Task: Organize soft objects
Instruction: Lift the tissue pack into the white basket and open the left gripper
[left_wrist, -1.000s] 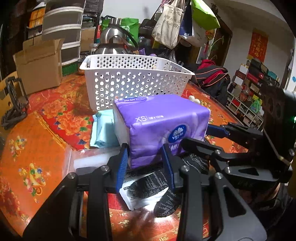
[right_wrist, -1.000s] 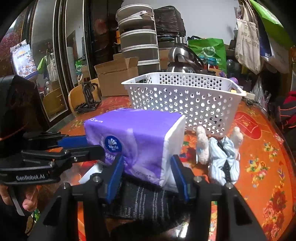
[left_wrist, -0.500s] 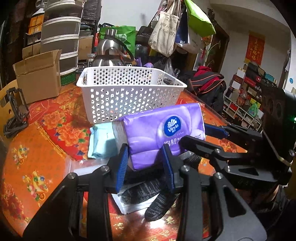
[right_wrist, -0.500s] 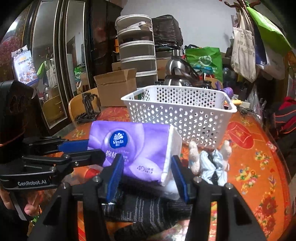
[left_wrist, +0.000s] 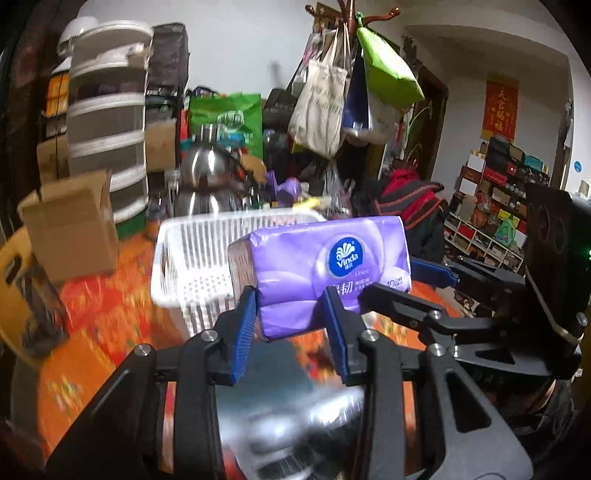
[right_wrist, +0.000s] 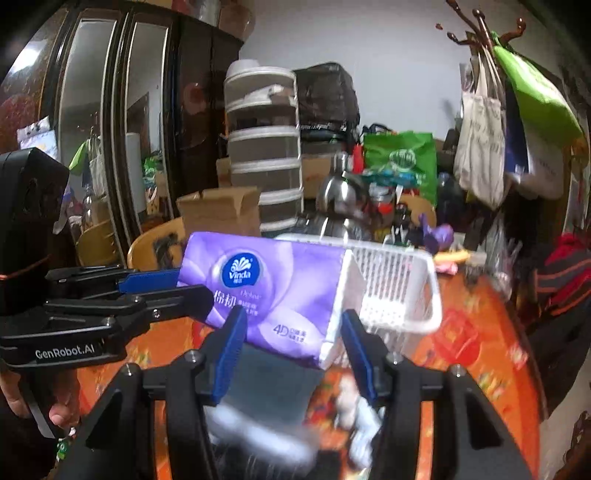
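Observation:
A purple Vinda tissue pack (left_wrist: 325, 273) is held in the air between both grippers, in front of the white perforated basket (left_wrist: 195, 258). My left gripper (left_wrist: 291, 317) is shut on the pack's near left end. My right gripper (right_wrist: 291, 339) is shut on its other end, where the pack (right_wrist: 273, 291) shows its white end face. The basket also shows behind the pack in the right wrist view (right_wrist: 399, 288). Blurred dark and pale soft items lie on the table below (left_wrist: 288, 417).
A red floral tablecloth (left_wrist: 92, 317) covers the table. A cardboard box (left_wrist: 70, 225) stands at the left, a steel kettle (left_wrist: 207, 184) behind the basket. Hanging bags (left_wrist: 332, 110) and stacked containers (left_wrist: 107, 147) fill the background.
Both grippers have lifted the tissue pack well above the table, up to about the basket's rim height. The view has tilted upward and the table items have dropped low and blurred.

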